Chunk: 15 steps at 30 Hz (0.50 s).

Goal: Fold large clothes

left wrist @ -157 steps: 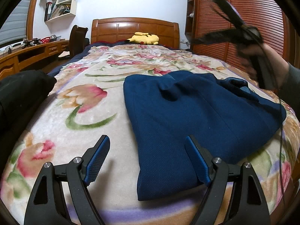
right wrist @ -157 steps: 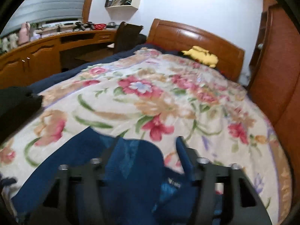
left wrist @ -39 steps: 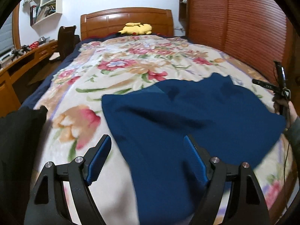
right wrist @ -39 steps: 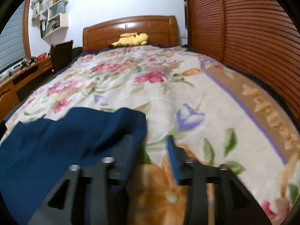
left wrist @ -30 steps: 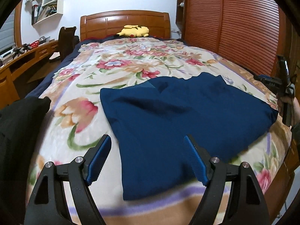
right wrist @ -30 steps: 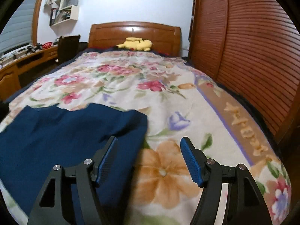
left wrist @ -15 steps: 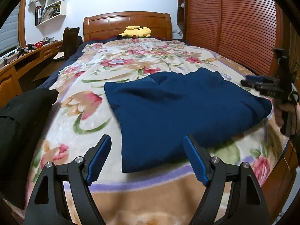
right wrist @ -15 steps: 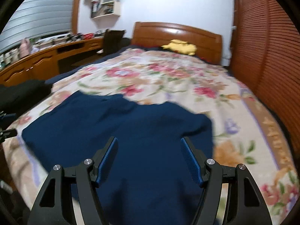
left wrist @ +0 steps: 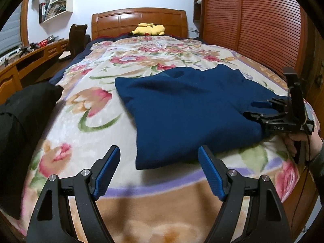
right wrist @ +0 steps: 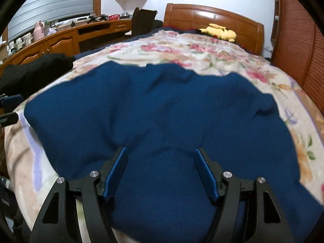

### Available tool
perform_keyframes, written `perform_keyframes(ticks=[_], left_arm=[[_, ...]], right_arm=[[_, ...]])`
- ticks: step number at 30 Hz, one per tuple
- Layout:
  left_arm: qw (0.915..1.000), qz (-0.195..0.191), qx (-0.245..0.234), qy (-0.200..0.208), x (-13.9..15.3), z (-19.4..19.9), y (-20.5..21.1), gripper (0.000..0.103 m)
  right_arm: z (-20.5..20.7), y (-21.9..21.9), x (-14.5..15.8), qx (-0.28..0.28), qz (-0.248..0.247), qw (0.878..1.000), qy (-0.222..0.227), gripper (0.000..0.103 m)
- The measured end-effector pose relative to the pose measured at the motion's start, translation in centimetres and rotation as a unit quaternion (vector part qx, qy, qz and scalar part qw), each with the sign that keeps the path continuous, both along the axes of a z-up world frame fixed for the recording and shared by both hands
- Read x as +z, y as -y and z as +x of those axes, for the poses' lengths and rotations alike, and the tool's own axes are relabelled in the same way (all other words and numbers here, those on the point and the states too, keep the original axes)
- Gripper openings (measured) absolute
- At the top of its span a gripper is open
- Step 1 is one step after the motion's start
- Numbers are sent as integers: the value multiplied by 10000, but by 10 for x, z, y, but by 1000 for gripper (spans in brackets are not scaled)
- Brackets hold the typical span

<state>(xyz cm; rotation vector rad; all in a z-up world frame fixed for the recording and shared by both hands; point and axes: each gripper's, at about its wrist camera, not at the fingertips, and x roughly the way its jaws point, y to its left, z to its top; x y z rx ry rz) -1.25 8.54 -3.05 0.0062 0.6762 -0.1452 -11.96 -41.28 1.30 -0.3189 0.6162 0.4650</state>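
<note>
- The navy garment (left wrist: 188,109) lies spread on the floral blanket (left wrist: 85,105), well short of the wooden headboard (left wrist: 139,21).
- My left gripper (left wrist: 160,172) hangs with its jaws apart and empty, just short of the garment's near corner.
- My right gripper (right wrist: 161,171) stands with jaws apart over the garment's near edge, cloth between them; whether they touch it I cannot tell.

Garment (left wrist: 188,109) on bedspread (left wrist: 85,105), plush toy (left wrist: 148,29) behind at headboard (left wrist: 121,21)
</note>
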Motion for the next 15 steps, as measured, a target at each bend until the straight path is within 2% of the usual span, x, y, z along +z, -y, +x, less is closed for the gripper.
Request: perform_keyframes(ticks=[3,6,8,11,15], left_arm=[[9998,-131,87,-95,-9,6,-6,80],[9994,-43,223,-261,-22,14,-11,80],[9988,-131,289,-383,-28,18,-17,80],[9975,-377,340,-501,-31,21,-24,80],[9973,-361,366,-517,-30,20,-25,80]], right_arm=[[0,0,1,-13,-42,10000,39,71],[-6,-2,-1,0,-1,10000,40,71],[-5,-2,-3,2,29,10000,59,71],[-12,-3,-7,-4,40,9999,106,71],[-12,-5,-11,7,51,9999,115,71]])
